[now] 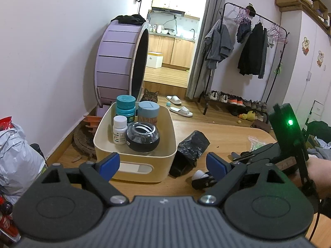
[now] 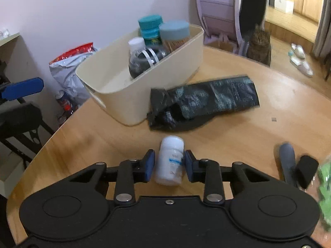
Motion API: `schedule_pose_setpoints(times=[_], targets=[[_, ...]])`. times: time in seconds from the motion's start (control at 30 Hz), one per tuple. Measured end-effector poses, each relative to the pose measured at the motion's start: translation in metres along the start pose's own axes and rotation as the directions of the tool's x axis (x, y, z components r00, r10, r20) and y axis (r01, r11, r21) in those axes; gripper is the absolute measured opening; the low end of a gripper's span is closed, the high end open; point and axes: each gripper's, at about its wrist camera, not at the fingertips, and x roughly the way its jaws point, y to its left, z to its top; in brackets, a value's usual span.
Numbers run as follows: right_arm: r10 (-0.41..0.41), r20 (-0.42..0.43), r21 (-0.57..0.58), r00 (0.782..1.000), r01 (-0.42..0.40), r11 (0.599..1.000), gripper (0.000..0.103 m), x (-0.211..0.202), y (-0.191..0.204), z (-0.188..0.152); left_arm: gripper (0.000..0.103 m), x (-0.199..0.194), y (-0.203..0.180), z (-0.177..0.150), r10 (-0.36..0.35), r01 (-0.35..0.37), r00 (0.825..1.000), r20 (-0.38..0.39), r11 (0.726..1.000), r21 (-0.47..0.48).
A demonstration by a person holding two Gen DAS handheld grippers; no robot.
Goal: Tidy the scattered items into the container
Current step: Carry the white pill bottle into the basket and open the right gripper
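1. Closest to the lens, a small white pill bottle (image 2: 170,161) is seen lying on the wooden table (image 2: 248,124), right between the blue pads of the right gripper (image 2: 169,164). The jaws look clenched on it, though thin slivers of gap can be made out at the pads in the blurry right wrist view, so a firm grasp is judged likely, not certain.
2. The left gripper (image 1: 163,164) is held wide open with nothing between its fingers, parked just in front of the cream container (image 1: 132,165).
3. Already tidied, by the looks of it: a teal-capped bottle (image 1: 125,107), a blue-lidded jar (image 1: 148,111), a small white bottle (image 1: 120,129) and a dark round ball thing (image 1: 143,137) are all sat inside the container.
4. Still left out: a black crinkly bag (image 2: 204,101) is lying on the table touching the container's side, plus a dark grey tool (image 2: 287,161) and something green at the right edge, too blurred to be named.
5. So roughly halfway done is the guess, with the pill bottle being the piece in hand and the container near, just beyond it.
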Motion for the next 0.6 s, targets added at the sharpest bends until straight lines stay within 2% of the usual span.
schedule_pose_setpoints(times=[0.3,0.5,0.6], targets=[[-0.001,0.108,0.027,0.994,-0.002,1.000,0.027,-0.030,-0.008,-0.005,0.090,-0.001,-0.001,0.000,-0.002,0.002,1.000,0.002,1.000,-0.003],[-0.020,0.149,0.021,0.989,0.017,1.000,0.027,-0.042,-0.011,-0.013,0.090,0.000,-0.003,0.000,0.000,0.000,1.000,0.000,1.000,0.008],[-0.006,0.222,0.046,0.975,-0.004,0.999,0.027,-0.050,-0.014,-0.020,0.090,0.000,-0.003,0.000,0.000,0.000,1.000,0.001,1.000,0.006]])
